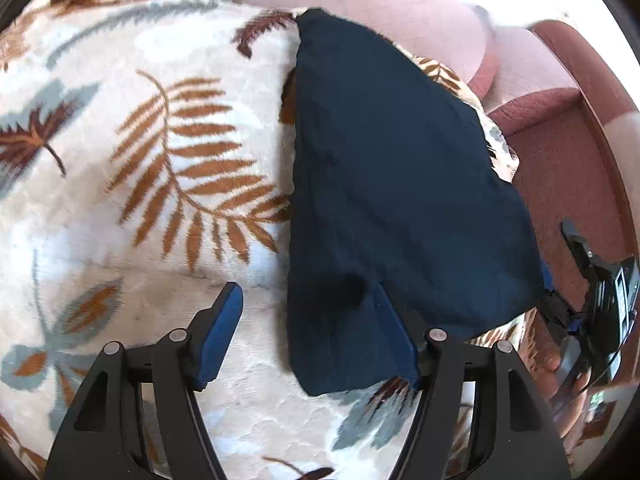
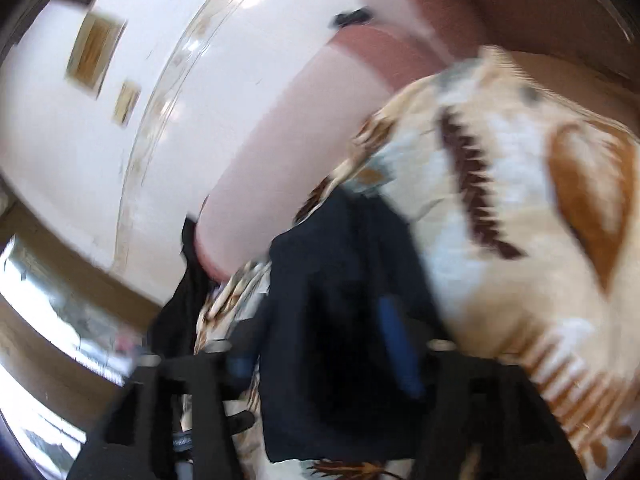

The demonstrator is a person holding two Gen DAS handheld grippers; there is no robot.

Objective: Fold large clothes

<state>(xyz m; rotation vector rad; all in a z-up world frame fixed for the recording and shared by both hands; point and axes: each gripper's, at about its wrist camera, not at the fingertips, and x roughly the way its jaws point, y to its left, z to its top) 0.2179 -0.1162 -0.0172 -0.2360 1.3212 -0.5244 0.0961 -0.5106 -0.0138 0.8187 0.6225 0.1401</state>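
Note:
A dark navy garment (image 1: pixel 400 184) lies folded into a long narrow shape on a cream blanket with brown leaf prints (image 1: pixel 140 160). My left gripper (image 1: pixel 308 300) is open, low over the garment's near left edge; its right finger (image 1: pixel 394 336) rests on the cloth and its left finger (image 1: pixel 222 332) is over the blanket. My right gripper shows at the far right of the left wrist view (image 1: pixel 592 280). In the blurred right wrist view, navy cloth (image 2: pixel 340 320) lies between the right gripper's (image 2: pixel 320 360) fingers, which stand apart.
The blanket covers a pink and maroon sofa (image 1: pixel 560 152) with a rounded armrest (image 2: pixel 304 140). A white wall with framed pictures (image 2: pixel 96 48) is behind. Another dark cloth (image 2: pixel 180 300) hangs beside the armrest.

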